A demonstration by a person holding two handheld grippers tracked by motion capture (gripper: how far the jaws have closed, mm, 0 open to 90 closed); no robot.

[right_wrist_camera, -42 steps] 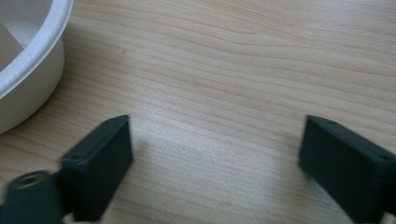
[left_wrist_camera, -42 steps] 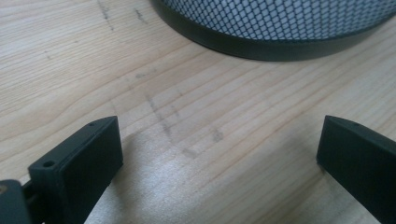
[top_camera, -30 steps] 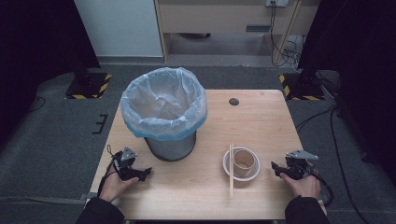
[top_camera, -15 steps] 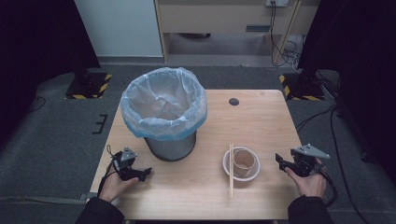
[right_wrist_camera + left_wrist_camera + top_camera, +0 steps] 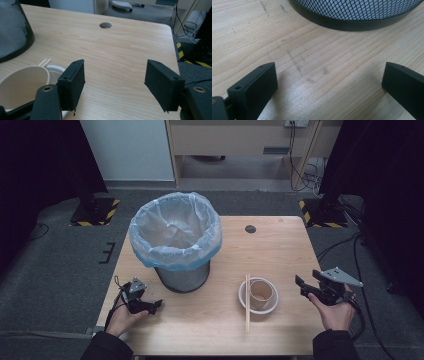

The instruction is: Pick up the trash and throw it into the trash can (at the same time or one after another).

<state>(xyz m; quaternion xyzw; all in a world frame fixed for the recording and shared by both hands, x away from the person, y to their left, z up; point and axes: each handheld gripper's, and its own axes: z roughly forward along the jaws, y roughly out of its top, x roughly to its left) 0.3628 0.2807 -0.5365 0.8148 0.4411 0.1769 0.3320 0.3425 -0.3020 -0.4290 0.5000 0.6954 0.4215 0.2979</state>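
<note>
Chopsticks (image 5: 247, 302) lie front-to-back across the bowl (image 5: 258, 296) near the desk's front edge, just left of the nearer, wide-open right gripper (image 5: 306, 287); the left gripper (image 5: 152, 305) gapes empty.

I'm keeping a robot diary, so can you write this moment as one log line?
left gripper: open, on table by bin | right gripper: open, raised beside paper cup in bowl | chopsticks: across bowl

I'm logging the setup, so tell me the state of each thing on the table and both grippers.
Bin: upright, bag-lined, looks empty.
Cup: upright in bowl, looks empty.
Bowl: upright, holds cup.
Chopsticks: lying across bowl's rim.
Left gripper: open, empty.
Right gripper: open, empty.
</note>
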